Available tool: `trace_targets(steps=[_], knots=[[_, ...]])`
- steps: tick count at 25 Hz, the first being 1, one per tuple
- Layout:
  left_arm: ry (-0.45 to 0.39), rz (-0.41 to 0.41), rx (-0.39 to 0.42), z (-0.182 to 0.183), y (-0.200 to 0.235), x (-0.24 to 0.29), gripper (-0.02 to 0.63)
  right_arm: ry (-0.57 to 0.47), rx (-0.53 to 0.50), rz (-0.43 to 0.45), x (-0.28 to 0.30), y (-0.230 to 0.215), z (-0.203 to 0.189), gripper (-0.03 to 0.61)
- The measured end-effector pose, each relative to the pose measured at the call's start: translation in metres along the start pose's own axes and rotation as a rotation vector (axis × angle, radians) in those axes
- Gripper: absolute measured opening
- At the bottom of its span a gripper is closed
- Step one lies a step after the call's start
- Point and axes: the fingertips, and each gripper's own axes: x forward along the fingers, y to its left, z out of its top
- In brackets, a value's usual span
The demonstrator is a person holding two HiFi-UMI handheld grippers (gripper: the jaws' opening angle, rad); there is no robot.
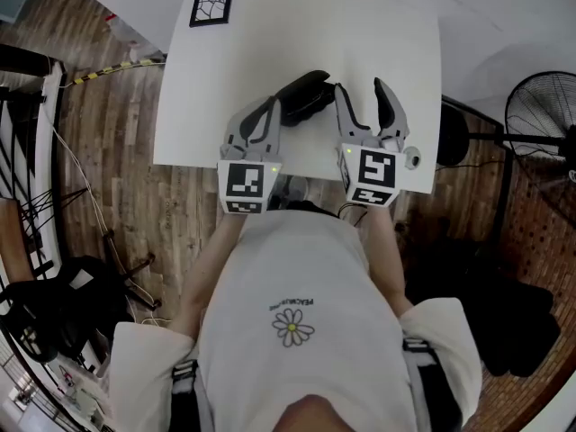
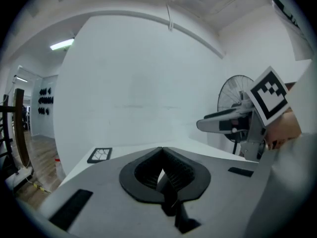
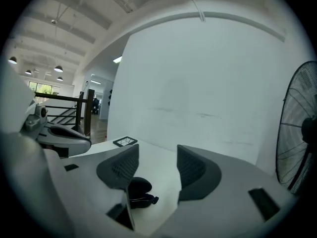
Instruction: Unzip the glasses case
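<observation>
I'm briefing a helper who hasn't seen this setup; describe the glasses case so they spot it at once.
Start at the white table in front of the person. The glasses case lies near its middle, between the tips of the left gripper and the right gripper. It is a dark, rounded lump, unlike the flat, black-framed square card at the far corner.
</observation>
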Motion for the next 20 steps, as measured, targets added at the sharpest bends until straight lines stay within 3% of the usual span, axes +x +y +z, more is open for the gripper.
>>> trace_targets(steps=[2, 7, 11, 20], knots=[[-0.059, 0.006, -0.005, 0.021, -0.001, -0.005, 0.014, -0.042, 0.004, -0.038, -0.013, -0.003, 0.006, 0.126], [-0.165, -0.011, 0.022, 0.049, -0.007, -0.016, 0.014, -0.063, 0.031, -0.071, -0.033, -0.001, -0.005, 0.012], [-0.170, -0.009, 0.026, 0.043, -0.006, -0.019, 0.014, -0.012, 0.151, -0.103, -0.044, -0.008, -0.025, 0.008], [-0.170, 0.000, -0.005, 0.041, -0.004, -0.020, 0.014, 0.016, 0.138, -0.129, -0.066, -0.018, -0.038, 0.006]])
